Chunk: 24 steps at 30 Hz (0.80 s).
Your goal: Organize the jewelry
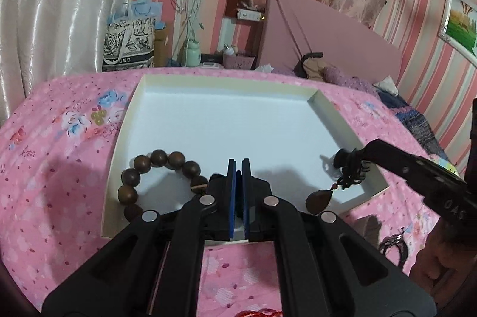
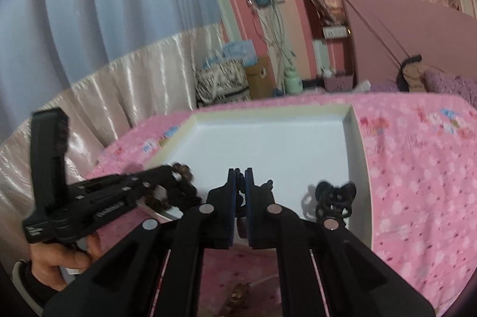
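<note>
The right tongs are pinching a black knotted cord necklace with a teardrop pendant over the white cardboard tray; the left tongs are sitting together, empty, beside round wooden bracelet beads on the tray floor. A bag reads "GEE".

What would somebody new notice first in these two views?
Probably the big white tray on the pink floral bedspread, with a brown wooden bead bracelet lying in its near left corner. Next, the right gripper over the tray's right side, shut on a black cord necklace whose dark teardrop pendant dangles.
</note>
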### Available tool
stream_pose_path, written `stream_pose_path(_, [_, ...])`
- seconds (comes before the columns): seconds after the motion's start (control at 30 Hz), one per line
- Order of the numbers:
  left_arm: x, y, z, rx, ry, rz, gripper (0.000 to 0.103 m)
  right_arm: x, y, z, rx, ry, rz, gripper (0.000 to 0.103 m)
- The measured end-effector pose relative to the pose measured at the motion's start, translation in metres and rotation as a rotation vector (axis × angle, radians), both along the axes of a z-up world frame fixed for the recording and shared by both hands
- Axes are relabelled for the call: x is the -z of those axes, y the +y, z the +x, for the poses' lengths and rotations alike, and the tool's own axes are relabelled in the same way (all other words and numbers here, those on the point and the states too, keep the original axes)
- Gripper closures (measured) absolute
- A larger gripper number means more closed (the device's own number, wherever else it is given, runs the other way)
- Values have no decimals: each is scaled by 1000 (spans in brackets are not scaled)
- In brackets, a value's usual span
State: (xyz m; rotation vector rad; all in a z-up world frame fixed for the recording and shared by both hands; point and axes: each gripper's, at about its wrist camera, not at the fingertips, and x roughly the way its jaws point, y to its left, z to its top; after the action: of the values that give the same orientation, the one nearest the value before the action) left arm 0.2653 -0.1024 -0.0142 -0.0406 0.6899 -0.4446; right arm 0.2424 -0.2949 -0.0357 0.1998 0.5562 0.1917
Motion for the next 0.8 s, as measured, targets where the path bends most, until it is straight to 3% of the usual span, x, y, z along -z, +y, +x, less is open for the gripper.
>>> stream_pose_path(0.37, [27, -11, 13, -23, 64, 74, 100, 31, -15, 11, 73, 89, -53, 95])
stream_pose_path(0.47, [29, -13, 14, -20, 72, 82, 94, 31, -17, 10, 85, 95, -64, 94])
stream_pose_path(0.53, [27, -16, 12, -3, 72, 83, 79, 28, -20, 8, 103, 92, -64, 65])
stream_pose_path(0.57, [24, -17, 10, -2, 62, 84, 54, 24, -22, 6, 108, 83, -59, 39])
stream_pose_path(0.6, [19, -16, 7, -19, 44, 91, 29, 20, -23, 3, 111, 68, -53, 38])
stream_pose_path(0.63, [15, -14, 3, -31, 31, 89, 23, 13, -26, -2, 108, 53, -52, 38])
stream_pose_path(0.8, [-15, 7, -7, -55, 20, 24, 21, -14, -38, -32, 134, -9, -53, 38])
